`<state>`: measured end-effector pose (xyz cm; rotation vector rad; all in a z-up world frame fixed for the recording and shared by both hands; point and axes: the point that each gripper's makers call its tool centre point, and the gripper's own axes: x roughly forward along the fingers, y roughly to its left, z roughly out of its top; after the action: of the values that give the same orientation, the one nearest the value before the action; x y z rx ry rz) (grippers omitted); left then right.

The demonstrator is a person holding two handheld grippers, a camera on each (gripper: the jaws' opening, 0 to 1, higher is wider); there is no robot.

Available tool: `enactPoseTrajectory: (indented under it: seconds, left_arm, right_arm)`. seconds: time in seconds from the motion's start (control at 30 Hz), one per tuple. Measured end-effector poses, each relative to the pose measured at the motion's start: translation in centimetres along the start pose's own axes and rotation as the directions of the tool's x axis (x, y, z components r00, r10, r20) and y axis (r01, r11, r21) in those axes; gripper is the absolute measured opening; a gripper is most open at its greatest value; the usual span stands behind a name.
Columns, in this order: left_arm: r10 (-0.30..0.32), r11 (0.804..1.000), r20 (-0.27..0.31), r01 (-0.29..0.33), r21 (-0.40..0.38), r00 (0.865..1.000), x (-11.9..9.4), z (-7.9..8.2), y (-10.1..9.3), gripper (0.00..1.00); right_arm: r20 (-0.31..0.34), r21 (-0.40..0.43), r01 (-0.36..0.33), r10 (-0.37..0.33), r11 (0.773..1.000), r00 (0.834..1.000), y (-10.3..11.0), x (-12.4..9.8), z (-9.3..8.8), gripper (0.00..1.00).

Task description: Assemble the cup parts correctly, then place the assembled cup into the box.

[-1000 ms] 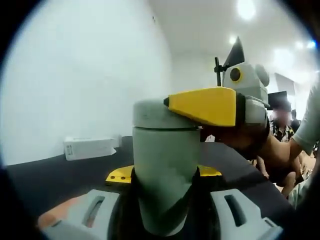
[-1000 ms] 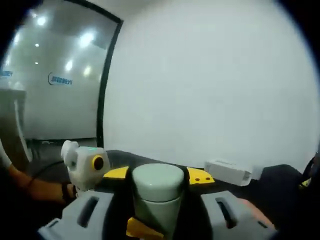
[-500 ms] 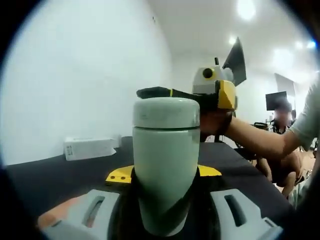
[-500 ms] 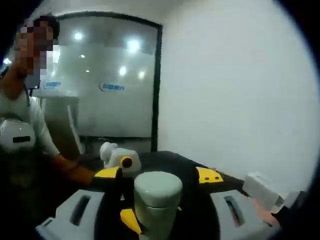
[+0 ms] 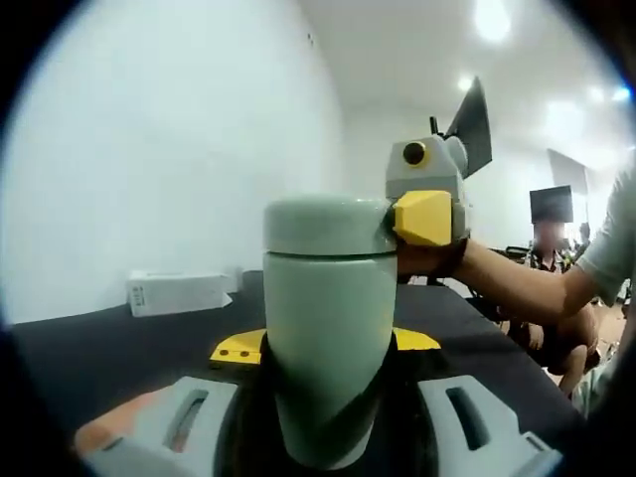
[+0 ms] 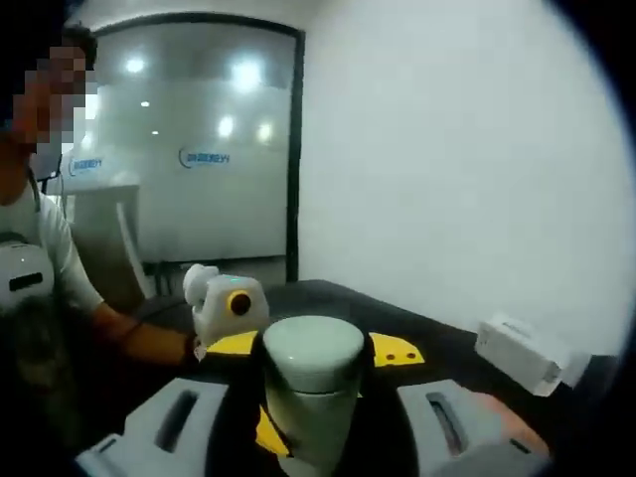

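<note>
Since the earlier frame, our right gripper [image 6: 308, 437] re-seats, clenching the lid [image 6: 312, 350]; the left gripper [image 5: 328, 437] grasps the cup body [image 5: 328, 348]; next, we tighten.

The left gripper [image 5: 328, 422] has pale grey moulded fingers [image 5: 184, 417], each with a dark slot, and yellow tips. The right gripper [image 5: 425, 204] is a grey housing with a yellow-ringed button and yellow block. The person wears a white short-sleeved shirt [image 6: 45, 243].

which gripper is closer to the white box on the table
Hard to call: both grippers meet at the cup, left gripper clamped on its body, right gripper on its lid. The white box lies on the table beyond them, apart from both.
</note>
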<state>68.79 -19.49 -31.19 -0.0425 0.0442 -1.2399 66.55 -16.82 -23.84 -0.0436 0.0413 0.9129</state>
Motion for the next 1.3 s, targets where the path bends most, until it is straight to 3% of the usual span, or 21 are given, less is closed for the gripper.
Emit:
enactPoseTrajectory:
  seconds: [0.07,0.17,0.3,0.33,0.37,0.43,0.53,0.57,0.6,0.63,0.67,0.7,0.73,0.77,0.8,0.87,0.93,1.0,1.1,1.17,1.3]
  left_arm:
    - [-0.002,1.0,-0.004,0.002,0.004,1.0,-0.1,0.0,-0.2,0.41]
    - [-0.002,1.0,-0.007,0.002,0.002,1.0,-0.1,-0.1,-0.2,0.41]
    - [0.006,1.0,-0.015,-0.006,0.011,1.0,0.0,-0.1,-0.4,0.41]
    - [0.007,1.0,-0.015,-0.006,0.01,1.0,0.0,-0.1,-0.4,0.41]
    - [0.003,1.0,-0.014,-0.003,0.013,1.0,0.0,-0.1,-0.5,0.41]
    - [0.001,1.0,-0.014,-0.001,0.015,1.0,-0.1,-0.1,-0.4,0.41]
    - [0.0,1.0,-0.011,0.0,0.014,1.0,0.1,-0.1,-0.3,0.41]
    - [0.0,1.0,-0.014,0.0,0.018,1.0,0.1,-0.1,-0.3,0.41]
    - [0.0,1.0,-0.016,0.001,0.021,1.0,0.1,-0.1,-0.3,0.41]
    - [-0.001,1.0,-0.017,0.001,0.022,1.0,0.1,-0.1,-0.3,0.41]
    - [-0.001,1.0,-0.015,0.002,0.021,1.0,0.1,-0.1,-0.3,0.41]
    - [-0.002,1.0,-0.014,0.002,0.018,1.0,0.0,-0.1,-0.2,0.41]
    - [-0.003,1.0,-0.013,0.003,0.017,1.0,0.0,-0.1,-0.1,0.41]
    - [-0.004,1.0,-0.012,0.004,0.016,1.0,0.0,-0.1,-0.1,0.41]
    - [-0.005,1.0,-0.012,0.005,0.016,1.0,0.0,-0.1,-0.1,0.41]
    - [-0.006,1.0,-0.013,0.006,0.02,1.0,0.1,-0.1,-0.2,0.41]
    - [-0.006,1.0,-0.013,0.006,0.021,1.0,0.1,-0.1,-0.2,0.41]
    - [-0.007,1.0,-0.011,0.007,0.02,1.0,0.0,-0.1,-0.2,0.41]
    - [0.0,1.0,-0.01,0.0,0.021,1.0,0.1,0.0,0.0,0.41]
    - [-0.008,1.0,-0.011,0.008,0.015,1.0,-0.2,0.0,-0.1,0.41]
    - [-0.008,1.0,-0.014,0.008,0.012,1.0,-0.1,0.0,-0.1,0.41]
  right_arm:
    - [-0.004,-0.017,0.089,-0.089,0.996,0.996,0.0,0.0,0.0,0.38]
    - [0.005,-0.022,0.243,-0.243,0.97,0.97,-0.3,-0.2,0.0,0.38]
    - [0.019,0.026,0.449,-0.45,0.893,0.893,-1.3,-0.7,-0.1,0.38]
    - [0.028,0.008,0.475,-0.476,0.88,0.879,-1.4,-0.7,0.0,0.38]
    - [0.027,-0.009,0.479,-0.478,0.878,0.878,-1.2,-0.6,-0.1,0.38]
    - [0.022,-0.061,0.443,-0.442,0.895,0.897,-1.2,-0.3,-0.2,0.4]
    - [0.044,0.0,0.294,-0.294,0.956,0.955,-0.9,0.0,0.5,0.52]
    - [0.038,0.002,0.274,-0.274,0.962,0.961,-1.6,-0.3,0.6,0.52]
    - [0.044,-0.05,0.192,-0.19,0.98,0.981,-1.4,-0.4,1.0,0.5]
    - [0.099,-0.086,0.13,-0.121,0.988,0.988,-1.3,-0.5,2.1,0.51]
    - [0.108,-0.12,0.057,-0.044,0.991,0.993,-1.2,-0.6,2.4,0.51]
    - [0.079,-0.119,-0.087,0.097,0.989,0.992,0.2,-0.8,1.9,0.51]
    - [0.102,-0.051,-0.137,0.141,0.989,0.985,-0.2,-0.6,2.3,0.57]
    - [0.113,-0.047,-0.211,0.215,0.976,0.97,0.4,-0.7,2.4,0.57]
    - [0.096,0.001,-0.233,0.232,0.972,0.968,0.1,-0.6,2.2,0.53]
    - [0.12,-0.011,-0.175,0.175,0.984,0.977,-1.2,0.2,2.4,0.49]
    - [0.036,0.0,-0.19,0.19,0.982,0.981,-1.2,0.6,0.8,0.49]
    - [0.048,0.035,-0.263,0.261,0.964,0.964,0.2,0.8,0.7,0.49]
    - [0.025,0.015,-0.256,0.255,0.967,0.967,1.2,1.2,0.3,0.41]
    - [0.016,-0.007,-0.226,0.226,0.974,0.974,1.1,1.2,0.4,0.4]
    - [-0.017,-0.003,-0.095,0.095,0.996,0.995,0.5,1.2,0.4,0.4]
